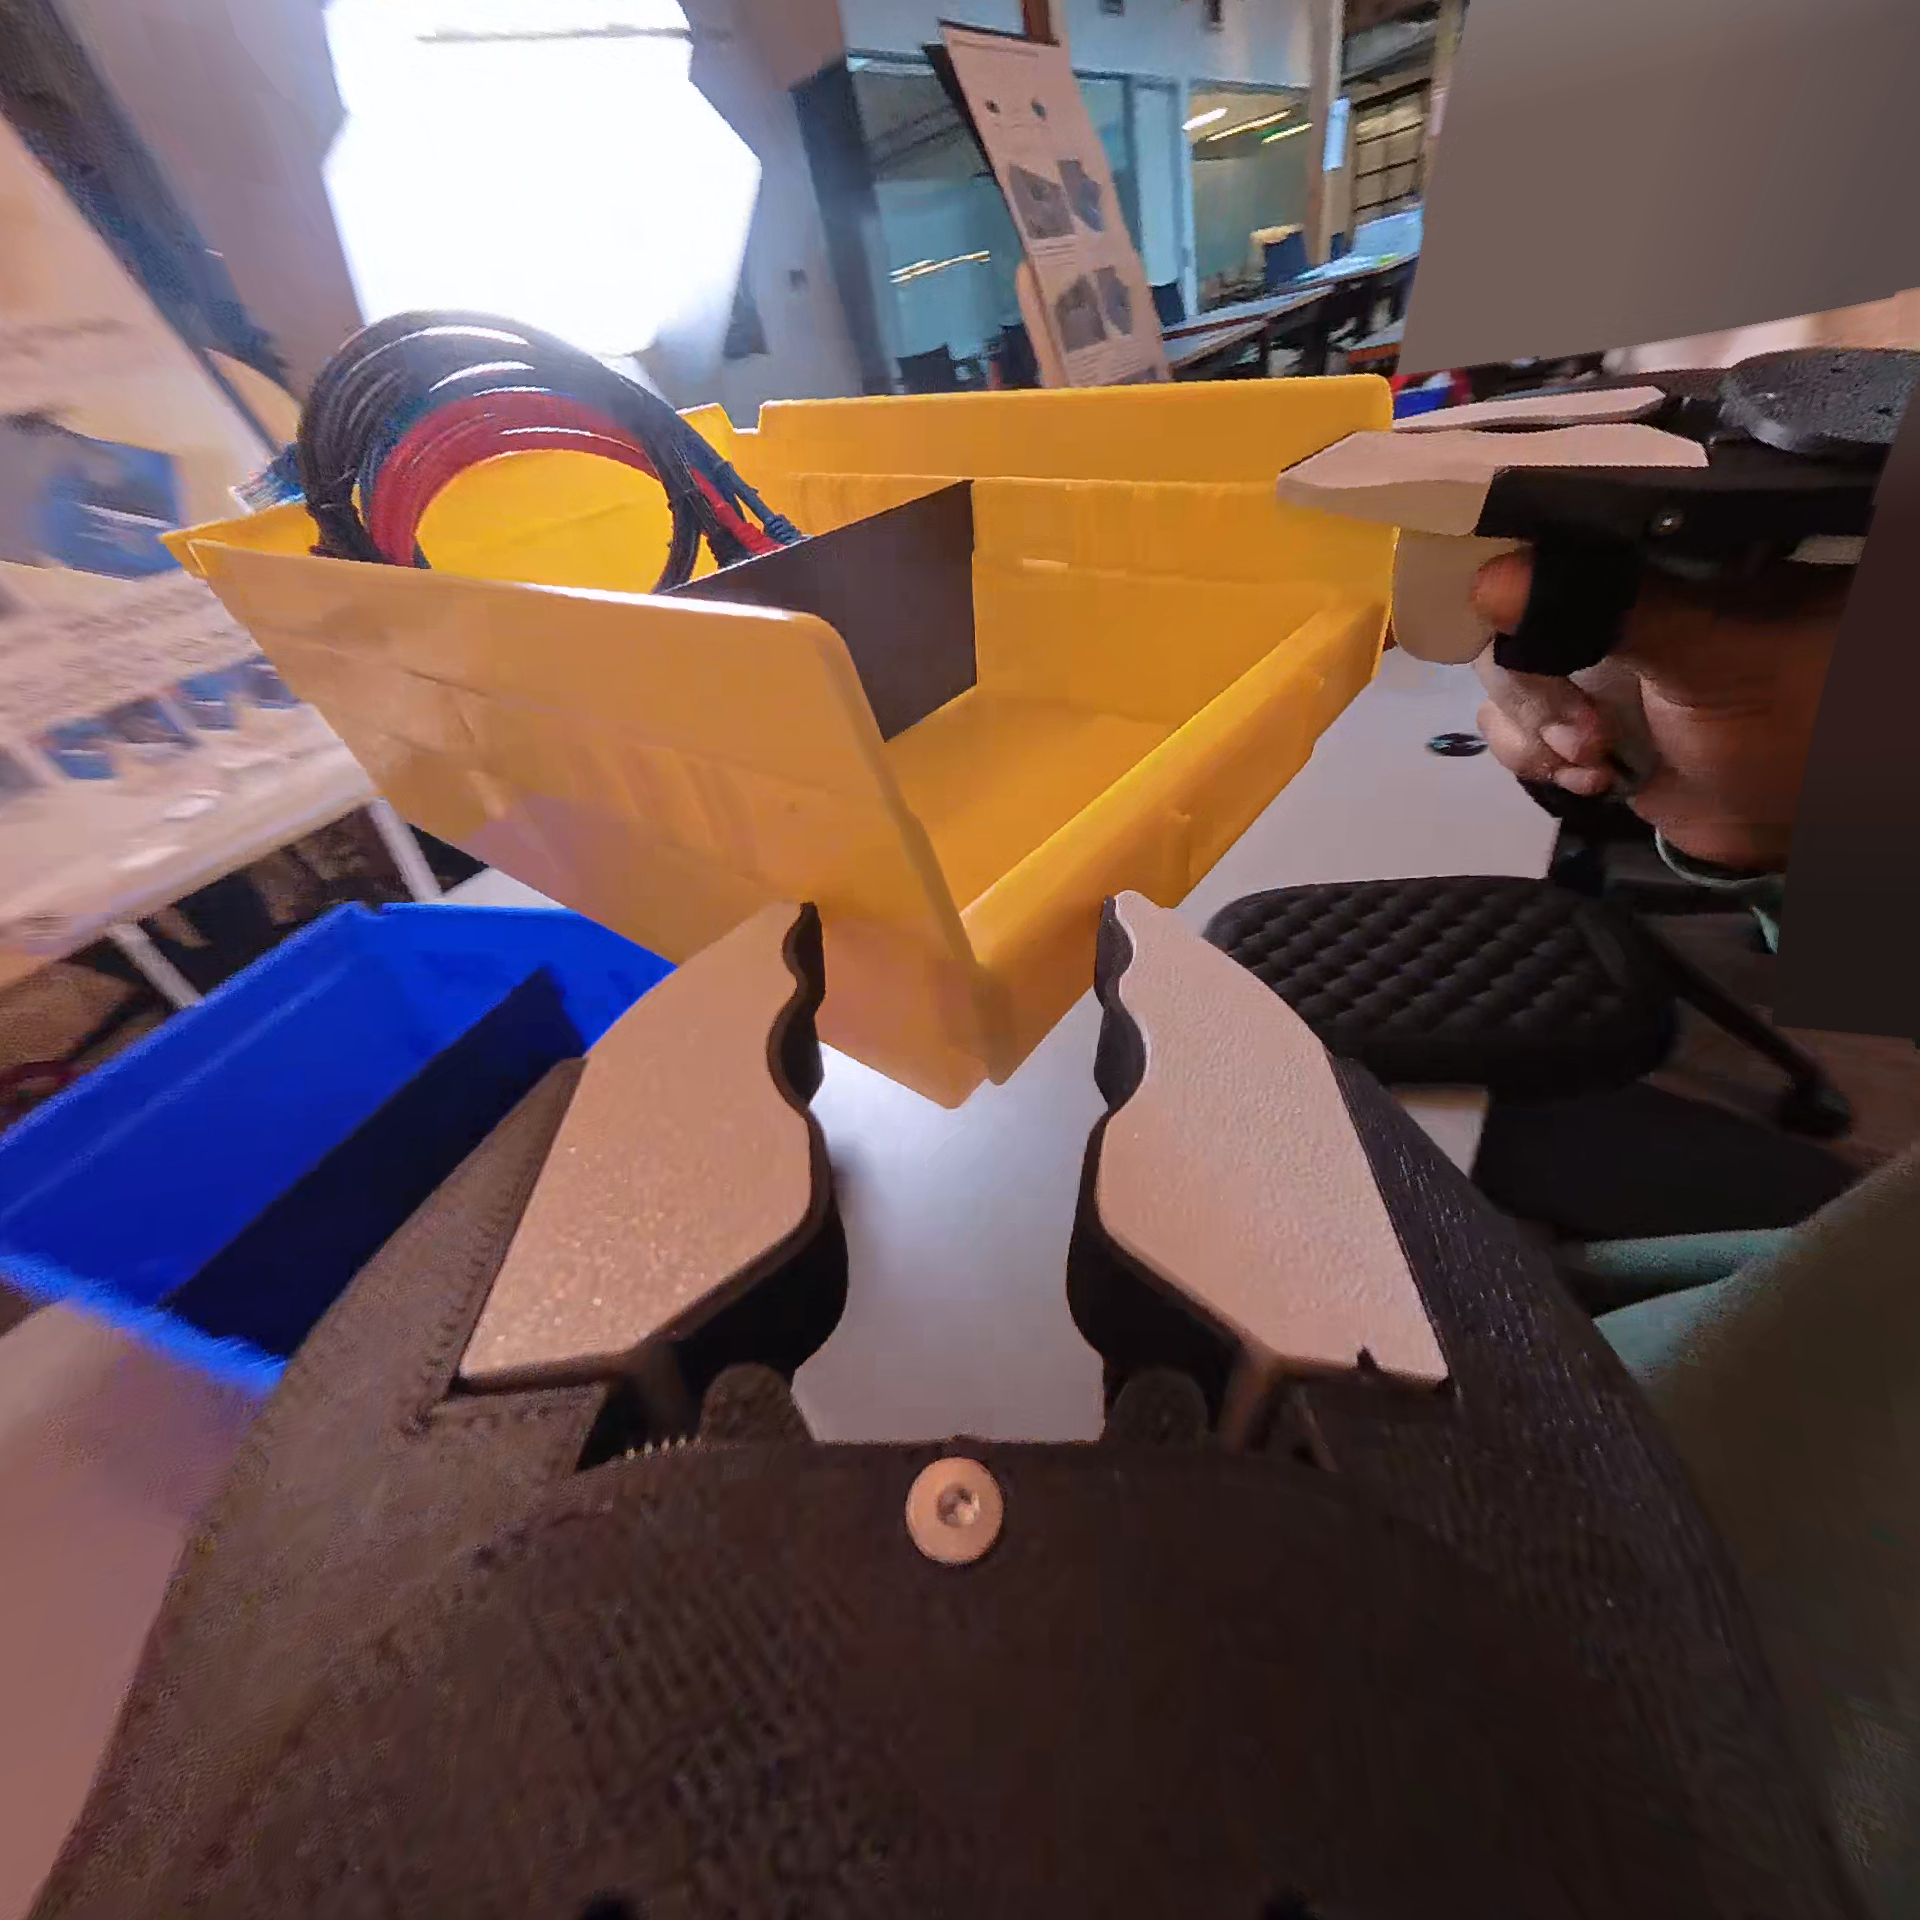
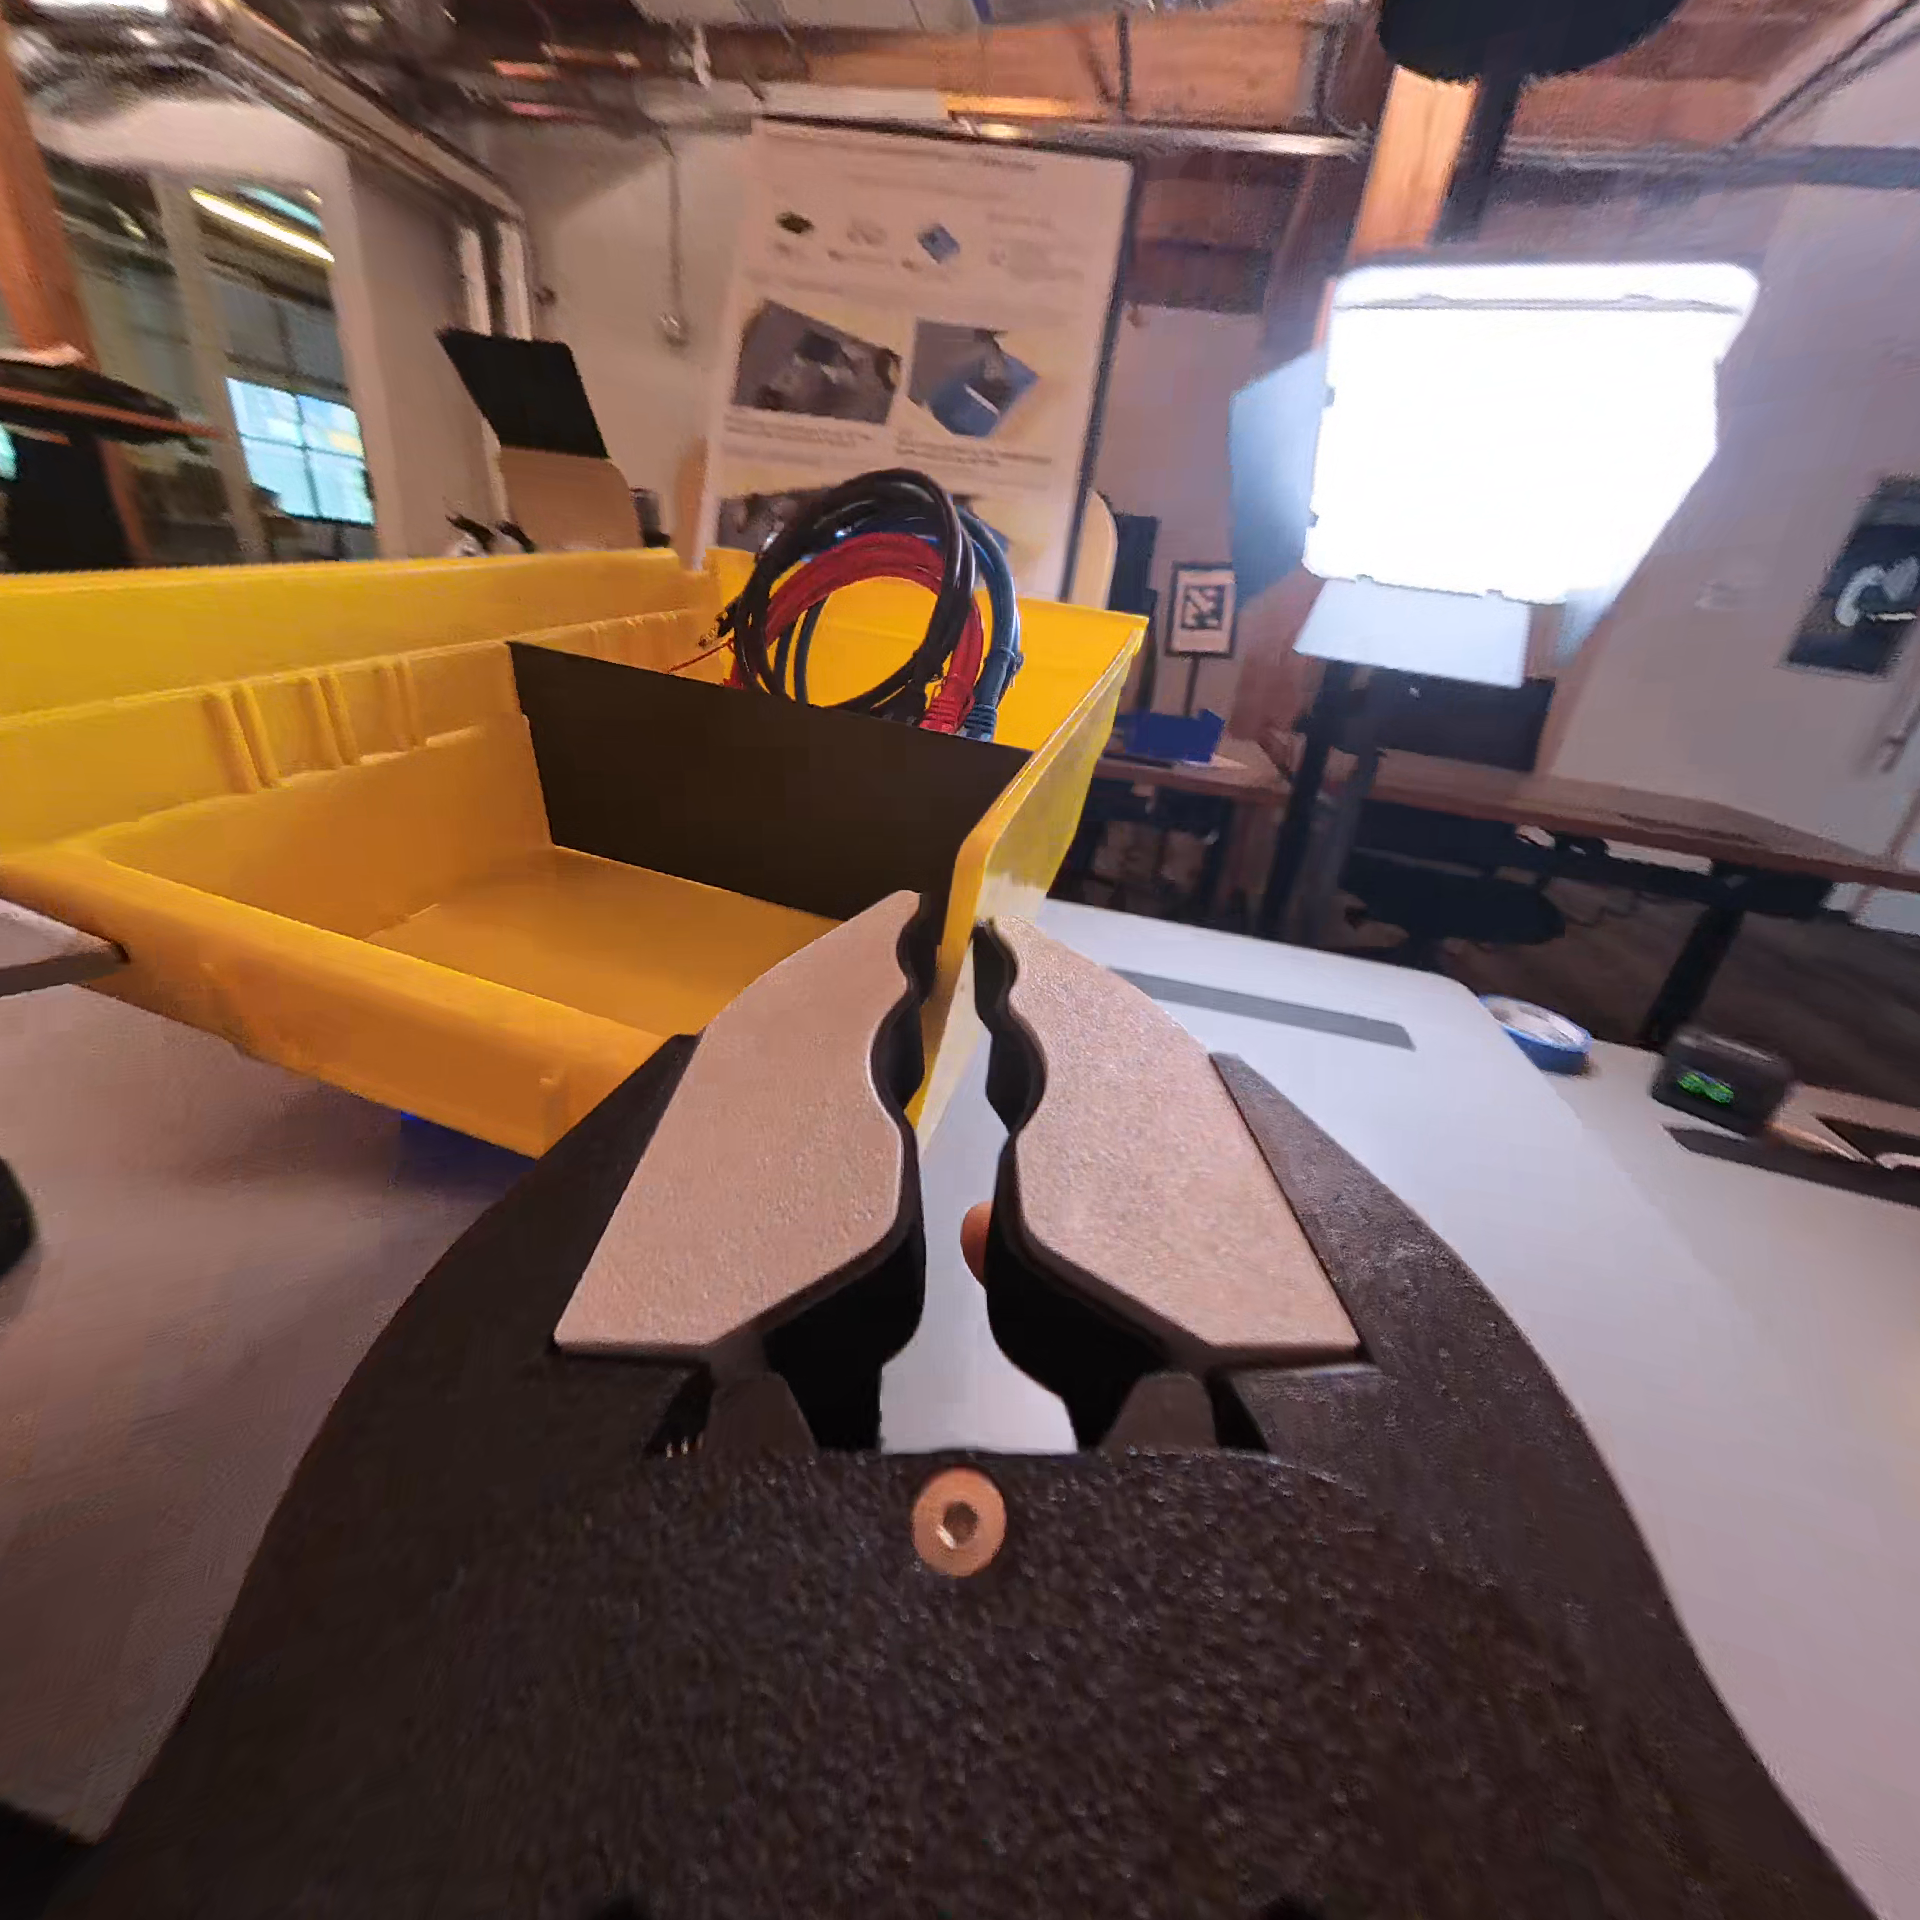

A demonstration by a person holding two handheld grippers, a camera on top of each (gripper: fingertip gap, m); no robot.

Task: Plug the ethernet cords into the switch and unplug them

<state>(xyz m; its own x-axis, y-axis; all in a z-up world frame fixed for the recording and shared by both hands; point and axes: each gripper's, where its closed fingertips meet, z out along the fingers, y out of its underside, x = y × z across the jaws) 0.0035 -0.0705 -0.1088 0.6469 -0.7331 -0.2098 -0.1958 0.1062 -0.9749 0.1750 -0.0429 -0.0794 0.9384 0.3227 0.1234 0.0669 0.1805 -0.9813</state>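
Blue bin [image 1: 260, 1091] left of the yellow bin [image 1: 623, 727]. Coiled ethernet cords [image 1: 499, 457] sit in its far compartment, untouched. Left gripper [image 1: 961, 966] spread, empty; right gripper [image 2: 948, 940] nearly closed, seemingly empty. No switch visible; plugging remains.

Blue bin [image 1: 260, 1091] beside yellow bin [image 1: 644, 727]
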